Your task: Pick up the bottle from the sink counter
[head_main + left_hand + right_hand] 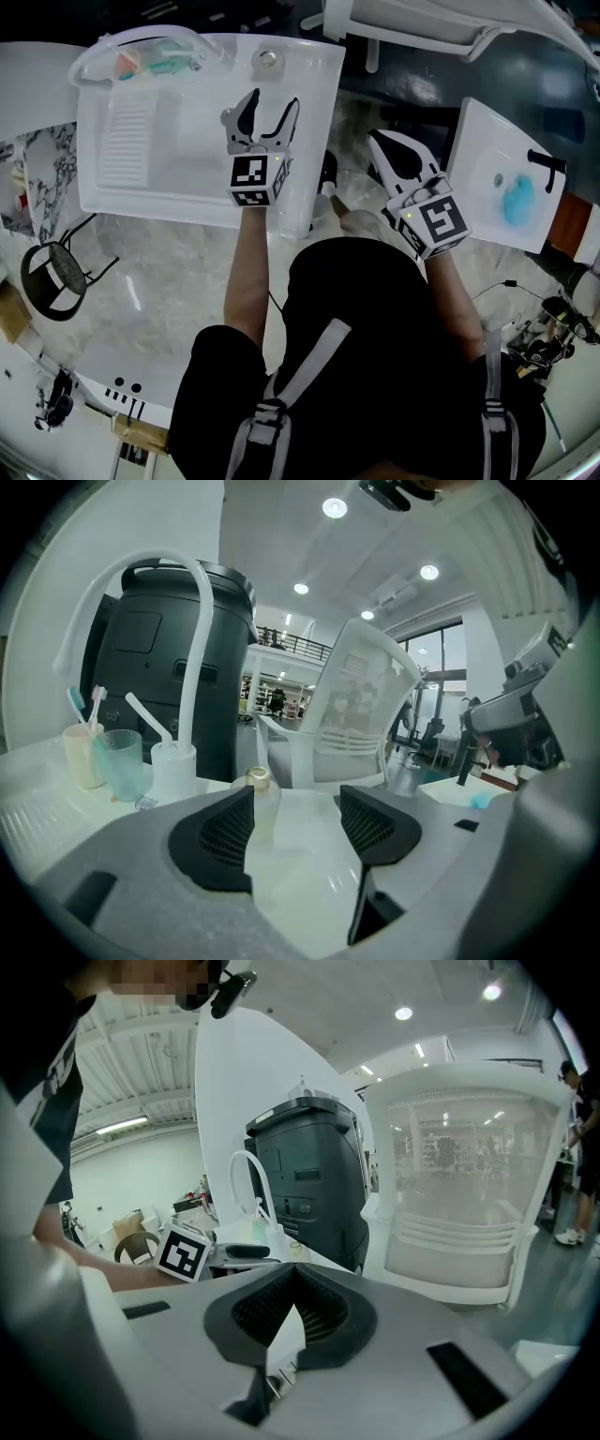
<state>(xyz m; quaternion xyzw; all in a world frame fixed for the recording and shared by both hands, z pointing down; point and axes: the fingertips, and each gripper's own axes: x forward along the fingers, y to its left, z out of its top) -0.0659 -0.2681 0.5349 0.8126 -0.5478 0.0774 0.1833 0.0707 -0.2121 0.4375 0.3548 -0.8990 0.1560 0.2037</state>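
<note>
A small clear bottle (268,60) with a gold cap stands upright near the far right corner of the white sink counter (159,178). My left gripper (274,101) hovers over the counter's right side, open, with its tips a short way from the bottle. In the left gripper view the bottle (259,797) stands just beyond the left pad, partly hidden by it, and nothing lies between the jaws of the left gripper (296,803). My right gripper (375,141) is off to the right of the counter, shut and empty; the right gripper (293,1277) shows its pads pressed together.
A white arched faucet (187,621) and two cups with toothbrushes (98,754) stand at the counter's far left. A dark machine (150,649) and a white chair (361,705) are behind. A second basin (487,141) with a blue item lies at right; a black stool (52,272) at left.
</note>
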